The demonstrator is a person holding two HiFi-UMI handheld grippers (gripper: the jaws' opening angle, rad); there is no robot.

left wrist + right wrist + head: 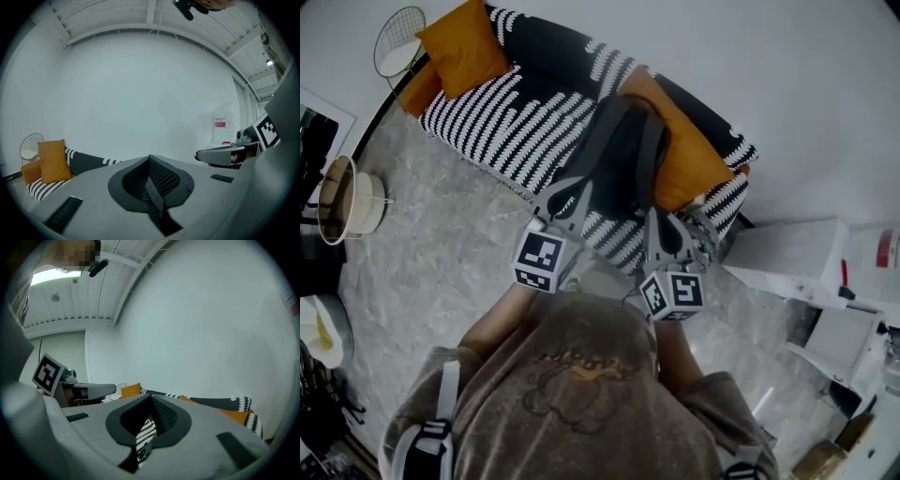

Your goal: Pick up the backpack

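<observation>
I cannot pick out a backpack in any view. A black-and-white striped sofa (516, 112) lies ahead, with an orange cushion (464, 45) at its left end and another orange cushion (686, 155) at its right end. My left gripper (617, 108) and right gripper (654, 120) are held side by side over the sofa's right half, both shut with nothing in them. In the left gripper view the left gripper (150, 161) has its jaws together, and the sofa (89, 163) shows beyond. In the right gripper view the right gripper (151, 401) is likewise shut, above the striped sofa (145, 434).
A wire side table (398, 42) stands past the sofa's left end. A white round container (347, 197) sits on the marbled floor (459, 262) at the left. White boxes (797, 253) stand at the right, near the sofa's end. A plain white wall (140, 93) rises behind.
</observation>
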